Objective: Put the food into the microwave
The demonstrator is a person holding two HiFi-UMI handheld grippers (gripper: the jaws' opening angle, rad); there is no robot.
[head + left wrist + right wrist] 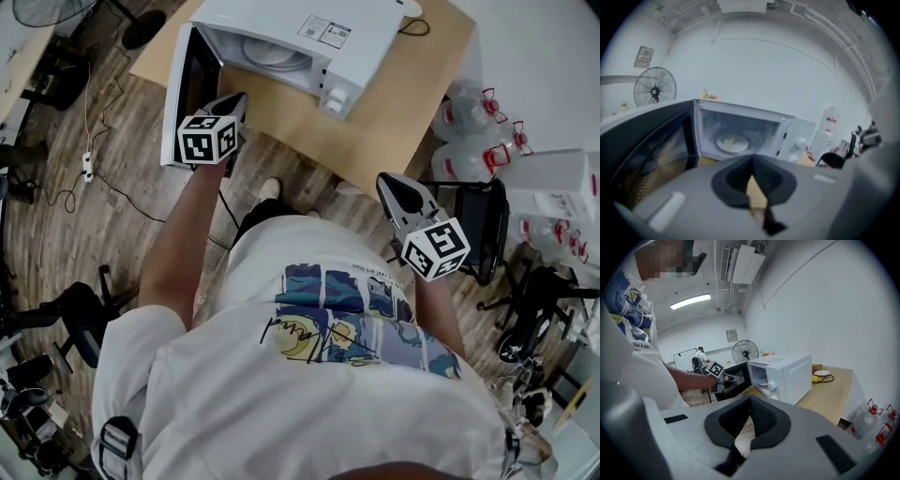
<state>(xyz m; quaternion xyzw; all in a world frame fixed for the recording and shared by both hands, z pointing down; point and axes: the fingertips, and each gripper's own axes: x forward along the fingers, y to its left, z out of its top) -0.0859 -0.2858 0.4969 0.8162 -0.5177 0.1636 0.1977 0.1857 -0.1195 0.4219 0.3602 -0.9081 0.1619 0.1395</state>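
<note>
The wooden table (398, 112) bears the white microwave (319, 33) at its far left, its door (192, 89) swung wide open to the left; the left gripper (240, 99) is near that door's edge, jaws clenched on nothing; the right gripper (387, 183) hangs at the person's right side, well apart from the microwave, jaws likewise clenched and empty. A pale round dish (732, 142) lies inside the microwave; whether food is on it cannot be told.

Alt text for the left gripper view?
The left gripper, jaws shut on nothing, points at a white microwave oven whose dark-windowed door stands open; a pale round plate sits inside. A black fan stands behind at left.
</note>
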